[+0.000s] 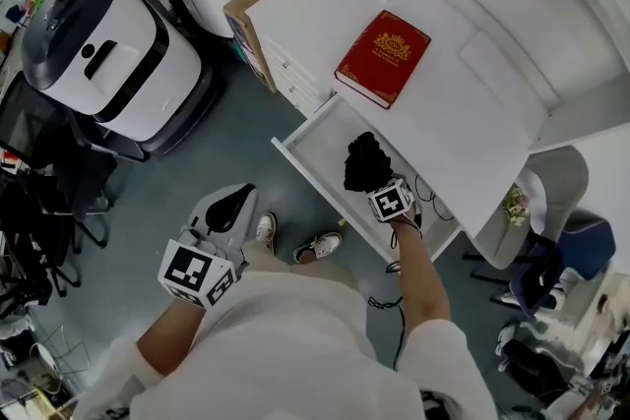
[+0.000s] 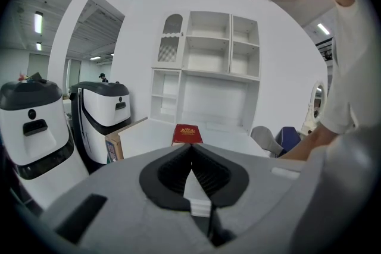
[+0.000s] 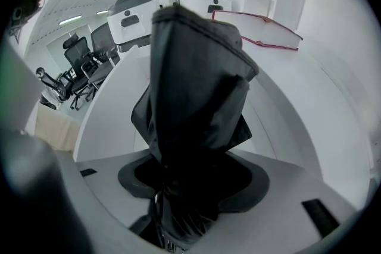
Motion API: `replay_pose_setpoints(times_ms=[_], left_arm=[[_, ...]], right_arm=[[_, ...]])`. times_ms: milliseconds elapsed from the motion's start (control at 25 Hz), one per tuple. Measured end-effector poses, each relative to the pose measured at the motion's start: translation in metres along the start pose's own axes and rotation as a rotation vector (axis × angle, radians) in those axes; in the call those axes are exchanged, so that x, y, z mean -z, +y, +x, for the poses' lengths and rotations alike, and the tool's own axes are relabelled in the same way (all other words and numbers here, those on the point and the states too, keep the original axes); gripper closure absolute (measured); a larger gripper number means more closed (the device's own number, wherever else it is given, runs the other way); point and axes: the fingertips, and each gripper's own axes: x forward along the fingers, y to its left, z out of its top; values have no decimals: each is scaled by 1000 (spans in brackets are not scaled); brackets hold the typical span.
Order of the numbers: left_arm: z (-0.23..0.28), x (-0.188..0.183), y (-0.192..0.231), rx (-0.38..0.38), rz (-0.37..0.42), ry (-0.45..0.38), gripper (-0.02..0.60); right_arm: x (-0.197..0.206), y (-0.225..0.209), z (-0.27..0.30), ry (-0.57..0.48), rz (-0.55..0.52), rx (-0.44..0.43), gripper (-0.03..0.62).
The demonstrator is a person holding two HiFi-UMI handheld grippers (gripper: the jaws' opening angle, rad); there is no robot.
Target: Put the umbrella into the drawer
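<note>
Gripping the umbrella [image 1: 363,160], the right gripper [image 1: 377,184] hides part of the drawer [image 1: 323,139].

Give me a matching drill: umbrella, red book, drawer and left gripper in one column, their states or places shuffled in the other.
Column one:
1. umbrella
2. red book
3. drawer
4. left gripper

Column two:
A. pulled open
B. jaws together, nothing between them
C. lying on the white desktop
D. clamped in the right gripper

Pairs: 1-D, 2-C, 3-A, 4-B

No legible text; gold print on red book [image 1: 383,56] unreadable
</note>
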Motion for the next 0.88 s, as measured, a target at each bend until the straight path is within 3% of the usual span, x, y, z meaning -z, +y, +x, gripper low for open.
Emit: replay_pose_setpoints(times_ms=[280,560,880], left_arm=[[3,2,-1,5,15,11,568],[0,7,3,-4,9,30,568],[5,8,1,8,10,32,568]], right_arm=[[-6,-13,15,16,-3,17,347],[25,-11,36,138,2,11,339],[32,-10,41,89,83,55,330]])
